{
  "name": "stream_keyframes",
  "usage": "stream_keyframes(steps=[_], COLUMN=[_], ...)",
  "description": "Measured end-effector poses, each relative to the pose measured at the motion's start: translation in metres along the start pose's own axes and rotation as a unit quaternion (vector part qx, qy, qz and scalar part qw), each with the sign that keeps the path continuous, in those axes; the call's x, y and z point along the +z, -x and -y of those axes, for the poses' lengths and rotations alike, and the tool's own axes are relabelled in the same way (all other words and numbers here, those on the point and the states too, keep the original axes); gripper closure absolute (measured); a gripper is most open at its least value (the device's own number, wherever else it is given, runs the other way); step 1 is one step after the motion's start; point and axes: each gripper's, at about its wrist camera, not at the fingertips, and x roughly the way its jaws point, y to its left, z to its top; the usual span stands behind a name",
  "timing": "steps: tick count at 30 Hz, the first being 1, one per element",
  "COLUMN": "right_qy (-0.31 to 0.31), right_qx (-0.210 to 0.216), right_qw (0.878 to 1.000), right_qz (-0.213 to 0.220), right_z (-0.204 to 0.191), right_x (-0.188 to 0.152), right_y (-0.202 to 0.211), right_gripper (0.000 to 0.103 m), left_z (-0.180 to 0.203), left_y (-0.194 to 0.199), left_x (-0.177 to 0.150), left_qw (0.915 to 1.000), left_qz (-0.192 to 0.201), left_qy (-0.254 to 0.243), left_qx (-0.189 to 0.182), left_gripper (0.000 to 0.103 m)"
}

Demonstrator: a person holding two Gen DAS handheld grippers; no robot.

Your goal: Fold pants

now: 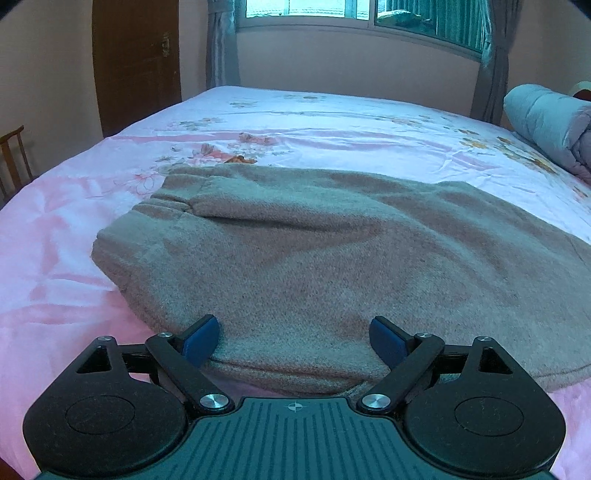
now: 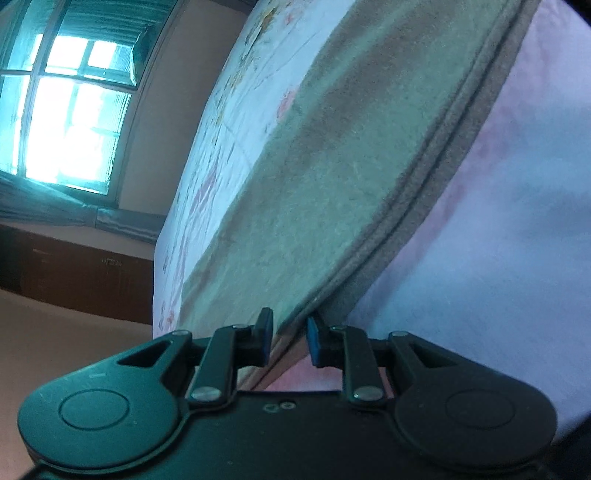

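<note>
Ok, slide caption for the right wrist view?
Right gripper shut on the pants' edge over the bed.

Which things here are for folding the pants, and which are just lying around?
For the job: pants; left gripper, open over them; right gripper, shut on their edge.

Just there: bed sheet, rolled blanket, chair, door, window.

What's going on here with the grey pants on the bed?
A person with a handheld gripper in each hand is folding grey fleece pants on a bed with a pink floral sheet. The pants lie spread flat, already doubled over. The left gripper is wide open over the near edge, gripping nothing. The right gripper is closed on the layered edge of the fabric. A rolled blue quilt sits at the far right.
</note>
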Motion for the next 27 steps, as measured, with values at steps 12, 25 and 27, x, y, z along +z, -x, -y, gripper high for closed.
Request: stream_keyframes(steps=[12, 25, 27], right_qy=[0.009, 0.130, 0.171], right_qx=[-0.025, -0.138, -0.103], right_qw=[1.000, 0.981, 0.979], right_qz=[0.001, 0.033, 0.042], right_z=[-0.002, -0.018, -0.041], right_x=[0.002, 0.070, 0.072], right_y=[0.002, 0.009, 0.011], right_gripper=[0.090, 0.093, 0.090], left_z=[-0.010, 0.008, -0.008], left_y=[0.004, -0.005, 0.007], left_x=[0.005, 0.021, 0.030], left_qw=[0.9999, 0.9998, 0.9978], left_qz=[-0.004, -0.002, 0.036], left_qy=[-0.008, -0.012, -0.010], left_qx=[0.009, 0.018, 0.056], left_gripper=[0.015, 0.013, 0.013])
